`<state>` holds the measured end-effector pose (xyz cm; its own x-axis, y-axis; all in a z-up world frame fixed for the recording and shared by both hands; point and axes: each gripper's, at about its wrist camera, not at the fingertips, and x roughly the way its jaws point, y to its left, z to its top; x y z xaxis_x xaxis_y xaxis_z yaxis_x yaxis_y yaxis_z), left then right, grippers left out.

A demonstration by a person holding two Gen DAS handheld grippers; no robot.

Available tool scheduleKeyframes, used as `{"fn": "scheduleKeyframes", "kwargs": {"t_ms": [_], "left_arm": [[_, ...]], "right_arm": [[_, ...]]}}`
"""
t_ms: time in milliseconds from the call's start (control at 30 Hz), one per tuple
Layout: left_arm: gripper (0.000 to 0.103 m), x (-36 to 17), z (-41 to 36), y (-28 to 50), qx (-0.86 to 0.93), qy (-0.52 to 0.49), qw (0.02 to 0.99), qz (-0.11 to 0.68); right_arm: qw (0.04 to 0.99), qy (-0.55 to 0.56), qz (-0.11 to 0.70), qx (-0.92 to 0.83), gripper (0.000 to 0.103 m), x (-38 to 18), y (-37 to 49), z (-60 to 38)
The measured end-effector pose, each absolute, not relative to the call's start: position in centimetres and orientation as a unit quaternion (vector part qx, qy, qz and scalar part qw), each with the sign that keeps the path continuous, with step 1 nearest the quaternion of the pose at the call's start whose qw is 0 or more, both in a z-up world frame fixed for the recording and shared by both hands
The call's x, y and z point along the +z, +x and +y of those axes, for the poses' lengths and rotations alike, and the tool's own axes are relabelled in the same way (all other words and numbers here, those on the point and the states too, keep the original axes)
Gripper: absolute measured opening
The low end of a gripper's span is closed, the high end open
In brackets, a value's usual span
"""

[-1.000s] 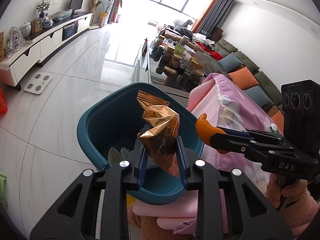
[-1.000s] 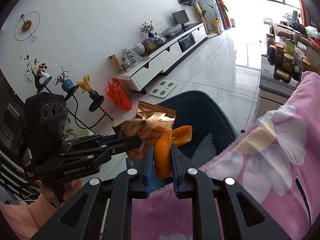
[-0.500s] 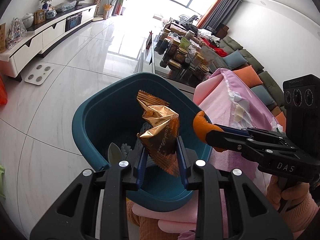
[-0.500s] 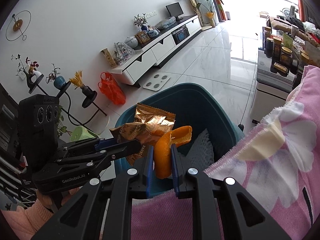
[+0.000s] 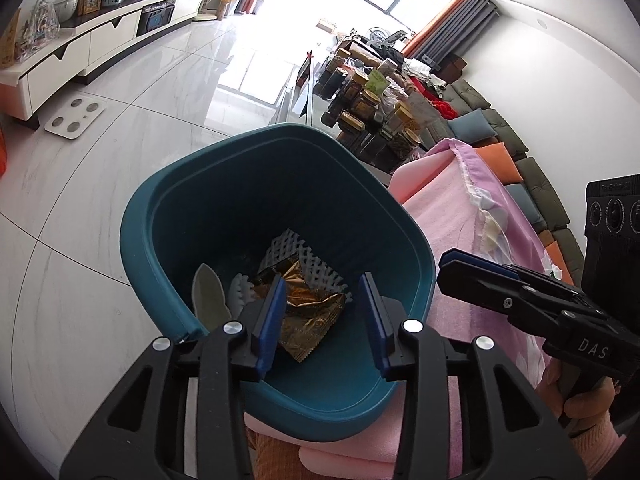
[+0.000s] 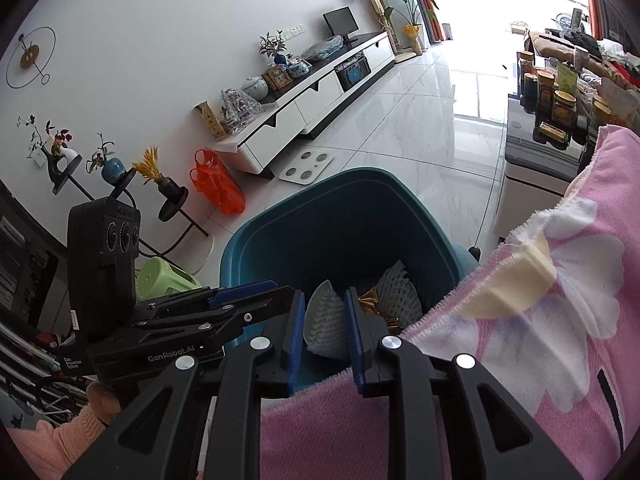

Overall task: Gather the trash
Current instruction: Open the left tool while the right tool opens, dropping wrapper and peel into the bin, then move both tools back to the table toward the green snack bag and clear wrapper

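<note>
Trash: gold foil wrapper (image 5: 306, 312) in my teal bin (image 5: 168, 184), judged light, crinkly, slippery, best pinched at a crimped edge; left gripper (image 5: 322, 316) and right gripper (image 6: 322, 322) jaws opening, holding nothing.

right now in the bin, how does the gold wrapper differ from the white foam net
The wrapper is shiny metallic gold, while the foam net is matte white. The wrapper is a solid crinkled sheet; the net is an open lattice full of holes. The wrapper lies partly on top of the net, nearer the left tool, whose jaws are opening with nothing gripped. Both rest at the bottom of the teal bin.
</note>
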<state>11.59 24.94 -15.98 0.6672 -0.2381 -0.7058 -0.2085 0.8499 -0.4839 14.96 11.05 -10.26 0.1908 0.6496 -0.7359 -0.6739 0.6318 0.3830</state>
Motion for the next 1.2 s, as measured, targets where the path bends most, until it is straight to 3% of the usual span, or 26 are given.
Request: {"fn": "scheduleKeyframes", "kwargs": {"t_ms": [67, 200, 367, 600, 1200], "left_arm": [[0.041, -15.3, 24.8, 11.1, -0.007, -0.264, 0.877, 0.401], [0.058, -13.1, 24.2, 9.9, -0.008, -0.242, 0.893, 0.378], [0.066, -10.0, 21.3, 9.1, -0.035, -0.199, 0.914, 0.351], [0.069, -7.0, 14.9, 9.7, -0.12, -0.154, 0.923, 0.333], [0.07, -6.4, -3.0, 14.8, -0.278, -0.076, 0.885, 0.366]], "right_arm": [[0.772, -0.009, 0.467, 0.431, 0.023, -10.1, 14.8, 10.9], [0.776, -0.002, 0.456, 0.436, 0.029, -9.4, 14.0, 9.7], [0.794, 0.01, 0.425, 0.435, 0.034, -7.6, 12.5, 6.6], [0.83, 0.043, 0.389, 0.397, 0.042, -5.7, 10.7, -0.7], [0.899, 0.138, 0.361, 0.206, 0.043, -7.2, 6.8, -20.7]]}}
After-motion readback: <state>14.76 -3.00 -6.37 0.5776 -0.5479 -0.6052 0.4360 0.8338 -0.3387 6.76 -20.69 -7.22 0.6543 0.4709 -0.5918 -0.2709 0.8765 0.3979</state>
